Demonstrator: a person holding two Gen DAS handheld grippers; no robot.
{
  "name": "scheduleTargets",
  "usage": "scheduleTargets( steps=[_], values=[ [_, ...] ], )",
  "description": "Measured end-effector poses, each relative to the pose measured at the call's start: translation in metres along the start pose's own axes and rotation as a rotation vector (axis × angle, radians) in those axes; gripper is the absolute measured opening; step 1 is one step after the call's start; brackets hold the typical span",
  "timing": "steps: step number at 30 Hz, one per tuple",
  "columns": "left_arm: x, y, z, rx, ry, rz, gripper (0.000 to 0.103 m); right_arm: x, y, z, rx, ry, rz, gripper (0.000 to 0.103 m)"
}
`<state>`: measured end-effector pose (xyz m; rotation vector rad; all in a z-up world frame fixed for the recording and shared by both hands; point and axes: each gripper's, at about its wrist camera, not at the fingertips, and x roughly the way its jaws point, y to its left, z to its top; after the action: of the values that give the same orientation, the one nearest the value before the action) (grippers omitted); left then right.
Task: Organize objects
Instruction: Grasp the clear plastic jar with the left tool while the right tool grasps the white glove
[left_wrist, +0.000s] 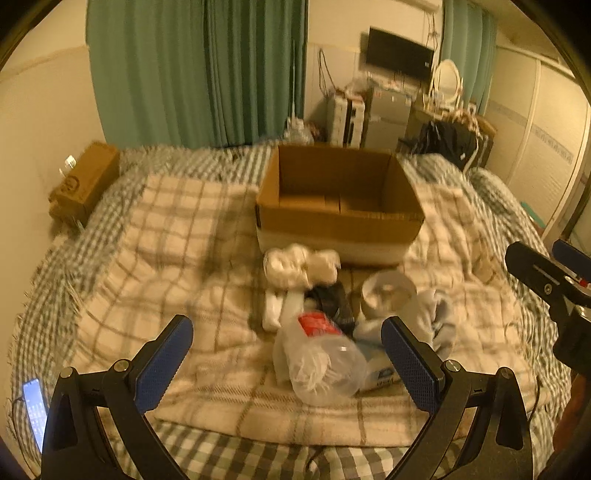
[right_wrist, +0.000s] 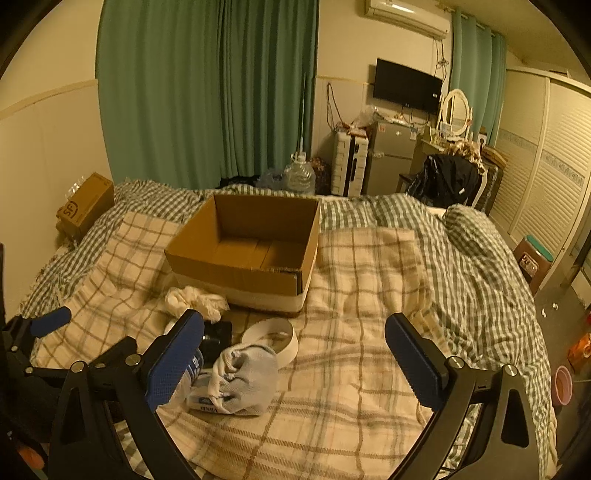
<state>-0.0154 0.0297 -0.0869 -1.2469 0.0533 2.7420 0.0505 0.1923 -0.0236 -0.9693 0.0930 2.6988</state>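
Both your tongs are spread wide with nothing in them. Your left gripper (left_wrist: 288, 354) hangs over the near end of the pile on the plaid blanket (left_wrist: 177, 229), right above the clear plastic bottle (left_wrist: 321, 362) with the red label. Your right gripper (right_wrist: 295, 350) sits off to the right of the pile, the grey sock (right_wrist: 243, 380) just beside its left finger. The cardboard box (right_wrist: 236, 273) stands open at the far side of the pile, with the white cloth (right_wrist: 195, 301) and tape roll (right_wrist: 273, 338) near its front wall.
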Motion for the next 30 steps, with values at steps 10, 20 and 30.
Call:
scheduleTargets(
  steps=[10,20,30],
  values=[
    [0.053,-0.014,-0.018,0.034,0.207,-0.053,0.103,0.042,0.002,-0.023,0.009,0.104,0.018,0.098],
    [0.084,-0.012,-0.024,0.007,0.307,-0.12,0.076,0.073,0.017,-0.039,-0.021,0.202,0.066,0.085],
    [0.064,-0.004,-0.02,-0.021,0.248,-0.163,0.07,0.078,0.017,-0.044,-0.007,0.248,0.155,0.039]
  ],
)
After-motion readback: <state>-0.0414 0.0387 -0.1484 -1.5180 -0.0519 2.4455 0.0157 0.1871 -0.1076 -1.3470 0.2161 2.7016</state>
